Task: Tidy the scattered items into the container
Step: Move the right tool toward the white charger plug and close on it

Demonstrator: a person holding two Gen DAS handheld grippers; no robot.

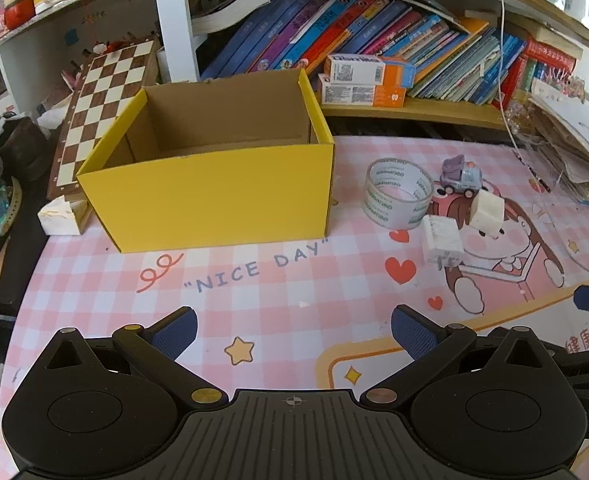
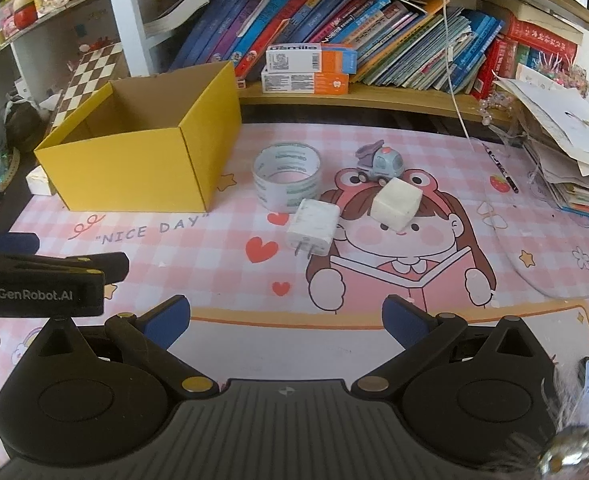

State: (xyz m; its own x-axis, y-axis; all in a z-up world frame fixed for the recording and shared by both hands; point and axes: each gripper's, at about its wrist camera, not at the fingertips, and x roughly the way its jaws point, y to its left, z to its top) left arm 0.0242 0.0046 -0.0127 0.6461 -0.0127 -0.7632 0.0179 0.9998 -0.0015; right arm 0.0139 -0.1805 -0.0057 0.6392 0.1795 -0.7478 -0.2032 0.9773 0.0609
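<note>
One yellow box (image 2: 142, 168), one tape roll (image 2: 287, 178), one toy truck (image 2: 380, 164), one charger (image 2: 313, 227), one white cube (image 2: 396, 204).

desk mat (image 1: 254, 292): printed "nice day" in quotation marks, ahead of the yellow box. left gripper (image 2: 34, 294) housing, seen from the right wrist view: "genrobot.ai" in white. upper toothpaste carton (image 2: 310, 58) on the shelf: "usmile". tape roll (image 2: 288, 178) lettering: too small to read.

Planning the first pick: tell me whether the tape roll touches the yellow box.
Apart. In the right wrist view a strip of pink mat shows between the tape roll and the yellow box; the left wrist view shows the same gap.
</note>
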